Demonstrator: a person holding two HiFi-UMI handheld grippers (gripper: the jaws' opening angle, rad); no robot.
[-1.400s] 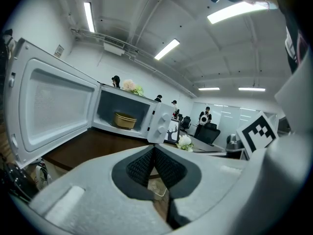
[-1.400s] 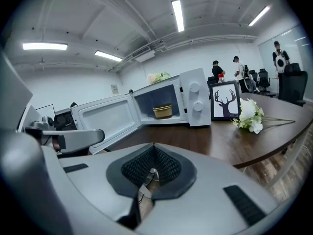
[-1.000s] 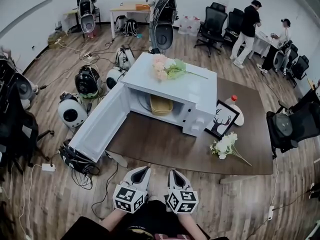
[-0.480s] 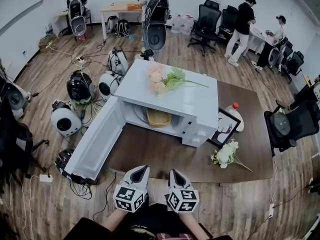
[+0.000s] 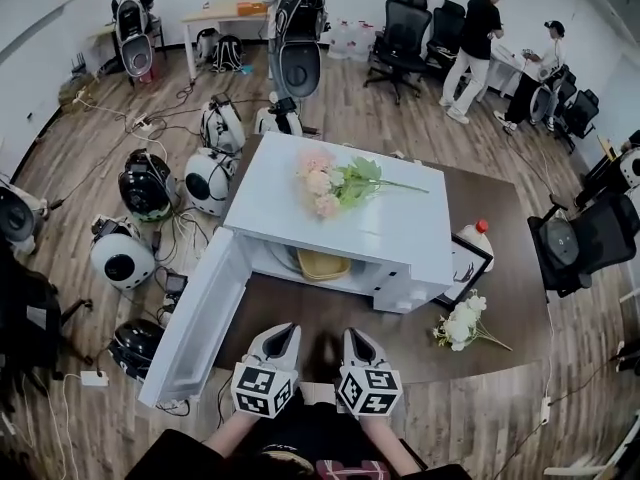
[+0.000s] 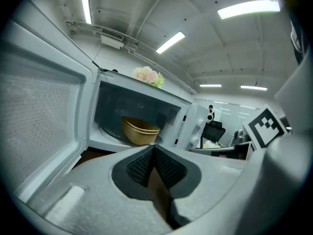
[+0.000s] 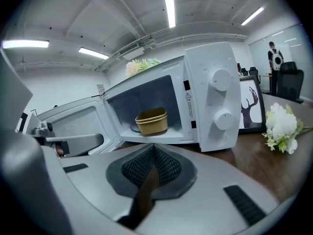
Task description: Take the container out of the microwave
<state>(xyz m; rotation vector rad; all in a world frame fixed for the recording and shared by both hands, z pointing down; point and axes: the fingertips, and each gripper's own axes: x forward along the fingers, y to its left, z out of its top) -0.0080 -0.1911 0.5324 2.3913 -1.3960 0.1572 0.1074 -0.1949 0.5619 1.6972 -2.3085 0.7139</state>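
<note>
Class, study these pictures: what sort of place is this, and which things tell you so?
Probably an office or lab workroom, not a kitchen: black swivel chairs stand at the back, cabled round machines crowd the wooden floor, and the microwave sits on a plain brown table.

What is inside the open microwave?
One tan container stands in the microwave cavity. Its walls hide whether anything is in it.
</note>
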